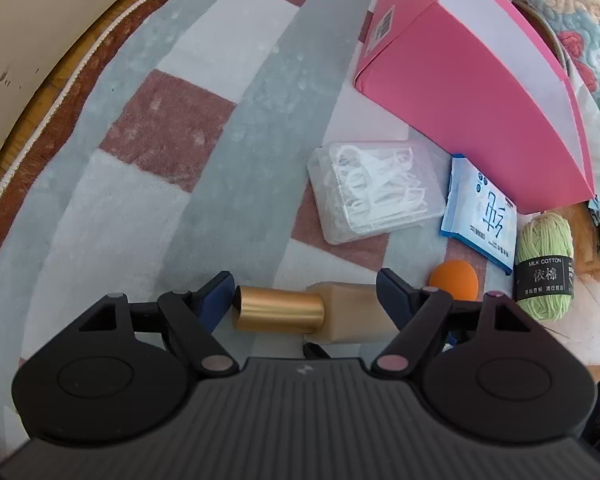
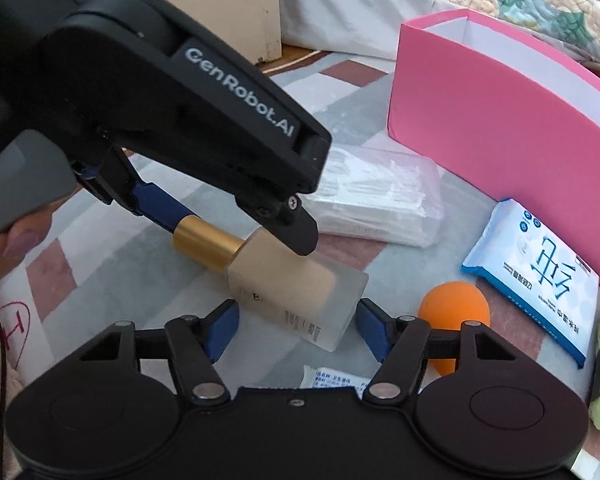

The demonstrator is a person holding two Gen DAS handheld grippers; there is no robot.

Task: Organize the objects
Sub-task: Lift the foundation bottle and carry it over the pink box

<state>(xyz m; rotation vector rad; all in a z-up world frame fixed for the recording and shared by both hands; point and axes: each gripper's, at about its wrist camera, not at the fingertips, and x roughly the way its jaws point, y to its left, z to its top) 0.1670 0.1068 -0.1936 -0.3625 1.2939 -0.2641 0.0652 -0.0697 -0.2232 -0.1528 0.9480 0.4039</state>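
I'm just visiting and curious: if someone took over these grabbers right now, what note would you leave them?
Left gripper: jaws span the bottle end to end, one pad at its cap; grip unclear.
Right gripper: open, either side of the bottle's base.
Bottle, floss case, wipes, ball and yarn lie on the rug beside the pink box.
Done: nothing seen packed yet.
Left: probably box them all.
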